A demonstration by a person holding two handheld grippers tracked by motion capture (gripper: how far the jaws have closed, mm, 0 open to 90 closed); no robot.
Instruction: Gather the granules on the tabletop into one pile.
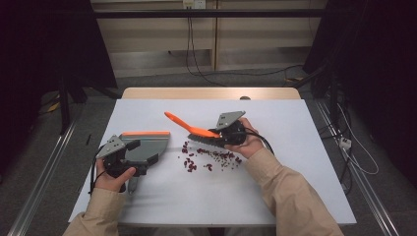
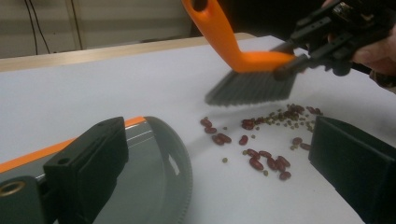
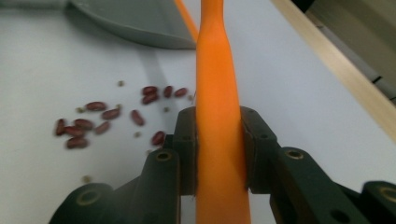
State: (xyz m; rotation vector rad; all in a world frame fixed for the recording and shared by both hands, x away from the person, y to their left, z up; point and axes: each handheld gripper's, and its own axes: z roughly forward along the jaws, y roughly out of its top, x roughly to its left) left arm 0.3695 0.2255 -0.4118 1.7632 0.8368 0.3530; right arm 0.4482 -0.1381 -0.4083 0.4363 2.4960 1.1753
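Note:
An orange-handled brush (image 1: 179, 120) with dark bristles (image 2: 252, 88) hangs tilted just above the white table, and my right gripper (image 1: 219, 136) is shut on its handle (image 3: 217, 70). Red beans and smaller greenish ones (image 1: 211, 157) lie scattered below and left of the bristles. To their left rests a grey dustpan (image 1: 147, 142) with an orange lip, its mouth facing the beans. My left gripper (image 1: 142, 153) sits at the dustpan. Its jaws stand wide apart in the left gripper view, one over the pan (image 2: 154, 177), the other by the beans (image 2: 266, 158).
The white board (image 1: 295, 172) lies on a wooden table whose edge (image 1: 211, 93) shows at the back. Cables trail across the floor behind and to the right. Bare board stretches right of and in front of the beans.

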